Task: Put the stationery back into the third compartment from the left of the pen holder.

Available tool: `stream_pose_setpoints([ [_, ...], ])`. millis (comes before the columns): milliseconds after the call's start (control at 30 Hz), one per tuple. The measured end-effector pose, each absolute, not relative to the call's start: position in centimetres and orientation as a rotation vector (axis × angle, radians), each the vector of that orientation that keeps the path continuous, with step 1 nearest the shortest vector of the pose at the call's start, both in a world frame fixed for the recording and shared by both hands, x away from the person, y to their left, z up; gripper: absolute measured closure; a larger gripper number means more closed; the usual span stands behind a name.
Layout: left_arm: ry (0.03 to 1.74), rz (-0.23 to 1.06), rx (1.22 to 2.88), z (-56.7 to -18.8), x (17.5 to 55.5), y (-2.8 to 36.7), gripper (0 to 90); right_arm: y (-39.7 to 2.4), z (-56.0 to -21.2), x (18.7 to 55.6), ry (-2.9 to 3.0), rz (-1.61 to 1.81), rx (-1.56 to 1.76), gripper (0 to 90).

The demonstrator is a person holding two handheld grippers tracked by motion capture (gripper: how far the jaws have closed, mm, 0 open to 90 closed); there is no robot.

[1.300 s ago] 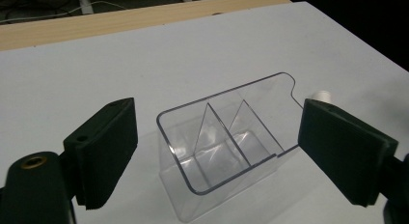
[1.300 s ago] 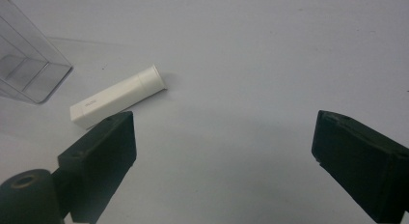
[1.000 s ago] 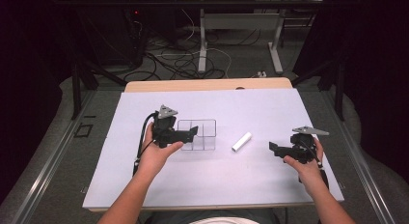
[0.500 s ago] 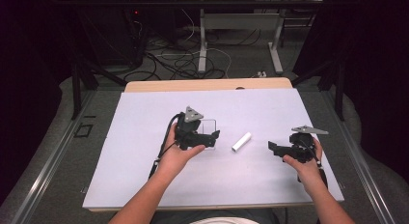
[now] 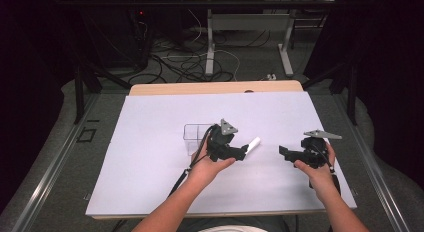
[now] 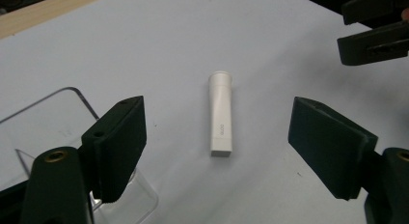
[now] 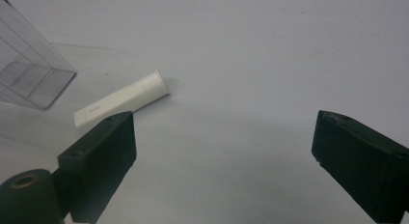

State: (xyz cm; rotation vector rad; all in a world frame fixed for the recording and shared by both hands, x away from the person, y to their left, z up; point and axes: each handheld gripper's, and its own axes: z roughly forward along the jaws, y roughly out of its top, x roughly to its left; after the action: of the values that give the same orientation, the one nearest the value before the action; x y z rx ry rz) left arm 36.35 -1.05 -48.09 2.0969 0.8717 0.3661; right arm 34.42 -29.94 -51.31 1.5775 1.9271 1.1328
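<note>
On the left you have the clear box (image 5: 195, 137) standing on the white tabletop (image 5: 150, 182). Just beside it your left gripper (image 5: 244, 153) hangs over the white tube (image 6: 221, 114); its jaws have just been closing but remain apart, the tube lying flat between them, untouched. Farther right, your right gripper (image 5: 284, 152) holds nothing, jaws wide.
</note>
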Motion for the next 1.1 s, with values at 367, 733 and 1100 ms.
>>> stream_pose_setpoints([
  [367, 0.896, 0.339, 2.139, -50.6, 36.8, -2.4, 28.1, -30.0, -51.3, 34.5, 1.923, 1.132, 1.578, 7.9],
  [733, 0.901, 0.321, 2.189, -52.5, 36.9, -3.4, 32.5, -30.1, -51.3, 34.5, 1.922, 1.132, 1.575, 7.9],
  [1100, 0.904, 0.348, 2.222, -53.5, 36.8, -4.6, 38.8, -30.1, -51.2, 34.5, 1.923, 1.136, 1.572, 7.9],
])
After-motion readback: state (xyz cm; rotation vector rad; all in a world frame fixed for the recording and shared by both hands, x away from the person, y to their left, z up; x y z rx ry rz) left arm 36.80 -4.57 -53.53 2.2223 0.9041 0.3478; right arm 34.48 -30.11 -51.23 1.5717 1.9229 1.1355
